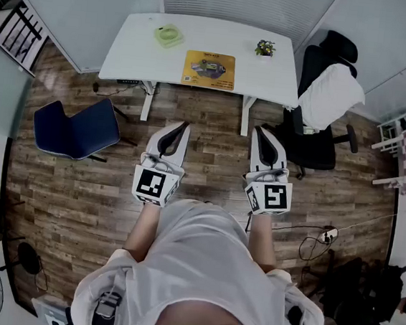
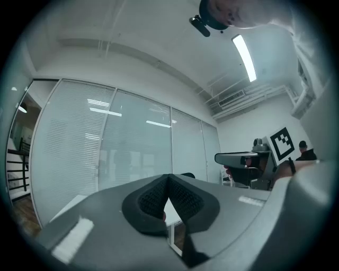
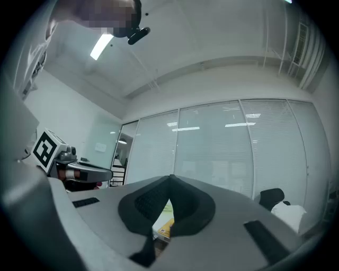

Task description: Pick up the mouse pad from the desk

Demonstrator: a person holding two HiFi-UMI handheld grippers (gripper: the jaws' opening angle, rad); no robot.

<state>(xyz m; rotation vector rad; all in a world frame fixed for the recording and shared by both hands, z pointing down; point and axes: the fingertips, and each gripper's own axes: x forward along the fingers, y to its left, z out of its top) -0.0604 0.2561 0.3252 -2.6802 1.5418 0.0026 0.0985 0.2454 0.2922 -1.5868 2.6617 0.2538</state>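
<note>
Mouse pad [image 1: 209, 69], yellow-orange with a printed picture, lies flat on the middle of the white desk [image 1: 132, 50], close to the desk's front edge, with nothing on top of it. It's thin and flat, so my guess is that it needs a pinch at that front edge or a jaw slid under it. Left gripper [image 1: 184, 126] and right gripper [image 1: 257, 130] are held out side by side, about level, both pointing at the desk but well short of it, over the wood floor. Reads as an approach pose; I judge the pick not begun. In the left gripper view the fingers are closed tip to tip with nothing between them. The right gripper view shows the same, pads meeting and empty. A sliver of the pad's yellow shows just under the closed tips, so that gripper seems aimed roughly at the desk's middle. Both would have to open before any grasp. Also on the desk are a green thing [image 1: 169, 35] toward the back left and a small potted plant [image 1: 265, 48] at the back right. Both are apart from the pad and unlikely to interfere. A black office chair [image 1: 319, 145] with a white garment [image 1: 331, 94] draped over it stands at the desk's right end. A blue chair [image 1: 76, 132] sits off the desk's front left corner. The stretch straight in front of the desk's middle has no chair, probably why the person lines up there.
</note>
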